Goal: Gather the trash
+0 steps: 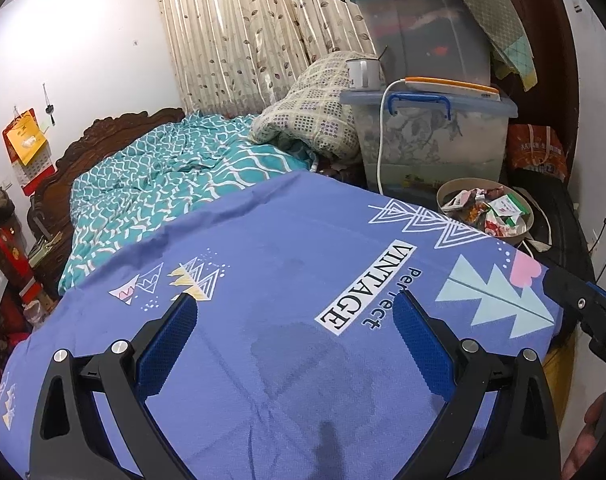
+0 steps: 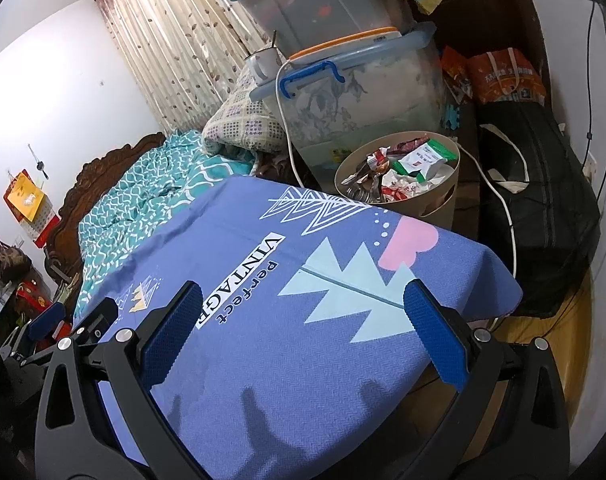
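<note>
At right of centre in the right wrist view, beyond the purple printed tablecloth (image 2: 287, 312): round beige bin heaped with crumpled wrappers (image 2: 403, 178). Left gripper (image 1: 295, 332) and right gripper (image 2: 303, 328) both spread wide, empty. Likely hazards: spilling wrappers, snagging white cable (image 2: 507, 216).

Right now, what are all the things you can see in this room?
Table cloth: one, purple with tree prints, under both tools.
Trash bin: one, beige, behind the table, full of wrappers.
Storage boxes: two, clear with blue lids, stacked behind the bin.
Mug: one, white, on the lower box.
Cable: one, white, hanging down the box.
Bed cover: one, teal patterned, left.
Curtain: one, beige with leaves, at the back.
Black bag: one, right, on the floor.
Left gripper: blue pads, jaws open.
Right gripper: blue pads, jaws open.
</note>
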Demonstrator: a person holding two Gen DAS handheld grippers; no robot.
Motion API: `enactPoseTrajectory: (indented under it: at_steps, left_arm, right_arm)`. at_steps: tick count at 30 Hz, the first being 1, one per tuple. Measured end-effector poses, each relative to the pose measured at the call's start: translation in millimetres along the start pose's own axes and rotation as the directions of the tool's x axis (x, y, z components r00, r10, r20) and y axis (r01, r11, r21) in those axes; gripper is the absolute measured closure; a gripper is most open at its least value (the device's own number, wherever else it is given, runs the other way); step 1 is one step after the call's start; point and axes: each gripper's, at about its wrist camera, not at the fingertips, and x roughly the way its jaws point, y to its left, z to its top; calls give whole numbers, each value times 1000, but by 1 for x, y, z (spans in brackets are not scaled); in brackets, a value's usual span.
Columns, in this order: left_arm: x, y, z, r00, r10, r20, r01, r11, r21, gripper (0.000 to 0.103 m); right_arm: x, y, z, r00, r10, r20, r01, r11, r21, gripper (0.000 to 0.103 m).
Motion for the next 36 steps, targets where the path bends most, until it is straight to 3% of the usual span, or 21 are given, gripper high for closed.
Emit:
enactPoseTrajectory:
  at_steps: [10, 23, 36]
  left_arm:
    - [2, -3, -2, 1000, 25, -7, -25, 1000, 17, 8]
    - [6, -1, -4, 1000, -16, -26, 16, 1000, -2, 8]
    - [3, 8, -4, 1000, -8, -22, 8, 1000, -21, 8]
  right_arm:
    - [1, -3, 0, 1000, 1, -6, -1, 1000, 12, 3]
    - [0, -6, 1, 1000, 4, 7, -4, 1000, 18, 3]
    - [7, -1, -1, 999, 4, -35, -3, 1000, 25, 3]
